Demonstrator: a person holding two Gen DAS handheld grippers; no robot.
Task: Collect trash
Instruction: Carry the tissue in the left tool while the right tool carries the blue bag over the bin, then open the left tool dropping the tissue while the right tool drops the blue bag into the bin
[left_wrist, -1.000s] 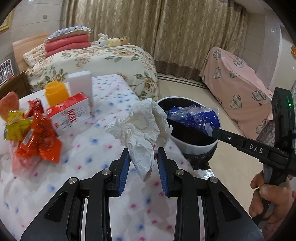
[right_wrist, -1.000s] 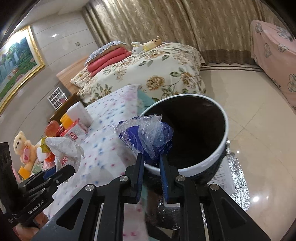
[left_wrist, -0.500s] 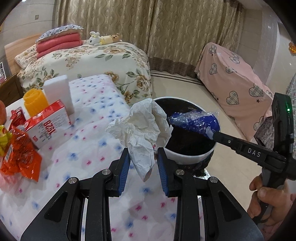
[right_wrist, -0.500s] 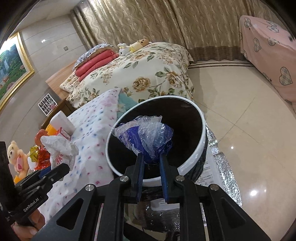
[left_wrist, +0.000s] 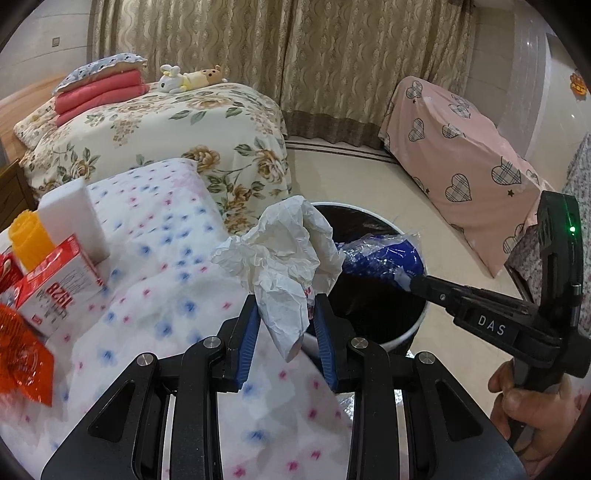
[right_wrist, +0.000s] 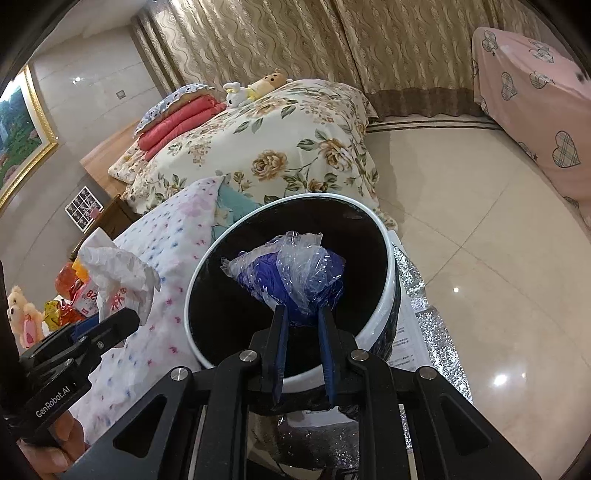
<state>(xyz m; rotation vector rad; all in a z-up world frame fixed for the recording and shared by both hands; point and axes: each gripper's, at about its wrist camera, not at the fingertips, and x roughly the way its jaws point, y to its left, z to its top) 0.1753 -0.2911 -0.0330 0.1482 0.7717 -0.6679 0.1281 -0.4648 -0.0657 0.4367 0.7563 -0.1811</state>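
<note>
My left gripper (left_wrist: 284, 314) is shut on a crumpled white paper (left_wrist: 284, 258), held above the spotted tablecloth (left_wrist: 177, 295) at the table's edge, just left of the bin. The right gripper (right_wrist: 302, 317) is shut on a scrunched blue and clear plastic wrapper (right_wrist: 291, 277) and holds it over the dark mouth of the white-rimmed trash bin (right_wrist: 384, 295). In the left wrist view the wrapper (left_wrist: 384, 256) hangs over the bin (left_wrist: 402, 336), with the right gripper (left_wrist: 410, 282) reaching in from the right. In the right wrist view, the left gripper (right_wrist: 114, 317) and its paper (right_wrist: 118, 273) sit at the left.
On the table's left stand a red and white carton (left_wrist: 59, 288), a white block (left_wrist: 74, 221), an orange bottle (left_wrist: 27, 240) and orange snack bags (left_wrist: 22, 362). A flowered bed (left_wrist: 166, 133) lies behind. A pink heart-print cover (left_wrist: 461, 155) drapes furniture at the right. Tiled floor (right_wrist: 480, 240) surrounds the bin.
Both grippers have moved toward the bin with their loads. The wrapper now hangs over the bin's opening instead of its near rim, and the paper has come closer to the table's edge.
</note>
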